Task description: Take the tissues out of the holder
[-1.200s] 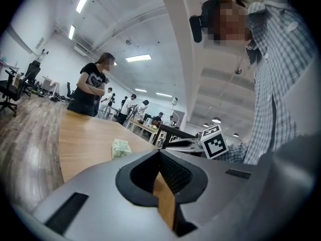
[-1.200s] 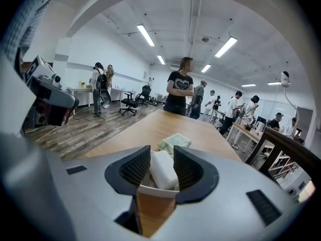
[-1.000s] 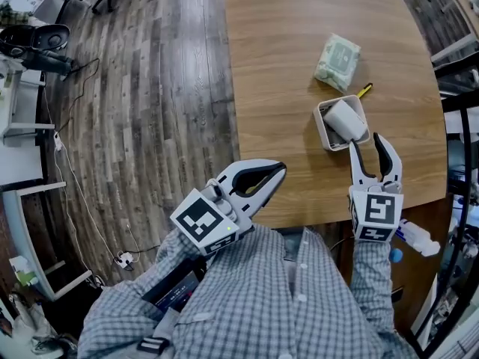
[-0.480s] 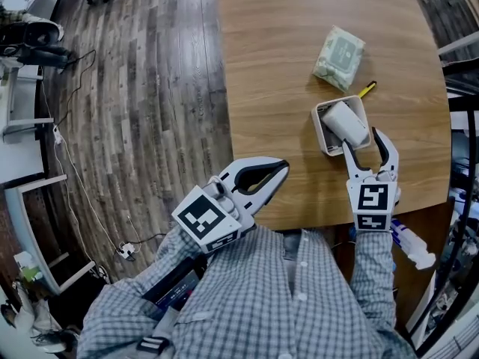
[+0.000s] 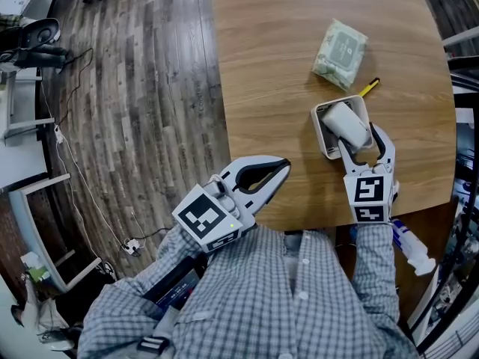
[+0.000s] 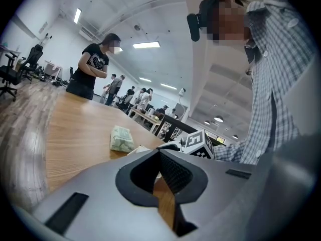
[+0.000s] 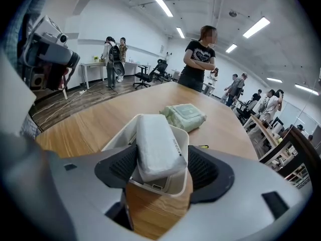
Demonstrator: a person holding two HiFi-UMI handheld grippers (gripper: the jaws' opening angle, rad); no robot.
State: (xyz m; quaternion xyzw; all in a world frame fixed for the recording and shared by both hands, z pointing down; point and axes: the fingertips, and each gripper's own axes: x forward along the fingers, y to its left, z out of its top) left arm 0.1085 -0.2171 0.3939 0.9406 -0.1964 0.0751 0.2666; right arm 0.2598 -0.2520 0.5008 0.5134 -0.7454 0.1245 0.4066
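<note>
A white holder (image 5: 325, 134) stands on the wooden table (image 5: 269, 66) near its front edge. A white tissue pack (image 5: 347, 120) leans in the holder and sticks out of its top. My right gripper (image 5: 361, 138) is open and its jaws have just been opening. In the right gripper view the holder (image 7: 173, 185) and tissue pack (image 7: 155, 147) sit between the pads (image 7: 204, 169); I see no press on either. My left gripper (image 5: 283, 169) hovers over the table's front edge, shut on nothing.
A green wipes pack (image 5: 340, 47) lies beyond the holder, and a yellow pen (image 5: 370, 88) lies just behind it. Wooden floor (image 5: 142, 103) borders the table on the left. A person (image 7: 198, 56) stands at the table's far end. A white bottle (image 5: 412, 247) is beside my right arm.
My right gripper has come down and forward to the holder, with its jaws spread wider around the holder's near end. The left gripper has barely shifted.
</note>
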